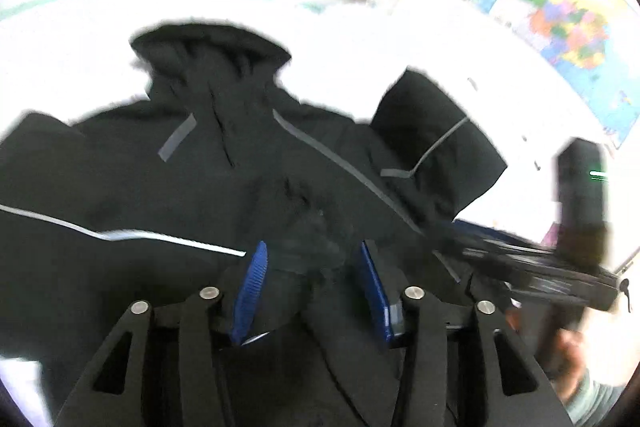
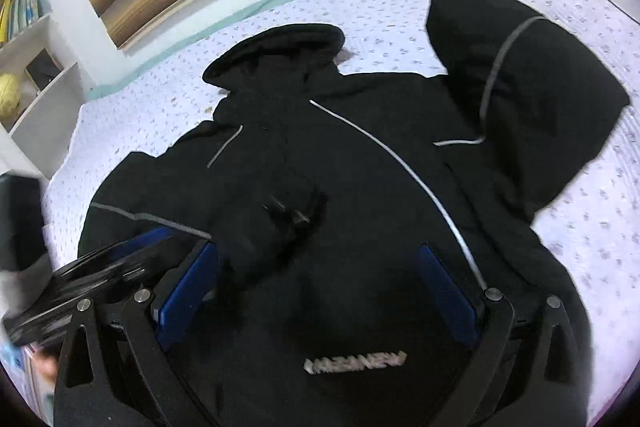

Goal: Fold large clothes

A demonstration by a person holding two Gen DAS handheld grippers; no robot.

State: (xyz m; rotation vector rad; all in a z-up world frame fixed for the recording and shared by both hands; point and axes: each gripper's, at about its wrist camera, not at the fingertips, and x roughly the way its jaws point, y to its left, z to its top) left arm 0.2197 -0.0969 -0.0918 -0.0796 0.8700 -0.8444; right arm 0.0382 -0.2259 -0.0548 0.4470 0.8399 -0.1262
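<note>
the left gripper has its blue pads set partly apart with a fold of black cloth bunched between them, though a real pinch cannot be told; the right gripper stands wide open over the cloth, holding nothing. the black jacket lies spread on the dotted bedsheet, hood far, one sleeve bent up at the right. it looks padded, soft, bulky and probably slippery; hem and sleeve cuffs seem the best holds. its near edge is cut off and the left view is blurred.
</note>
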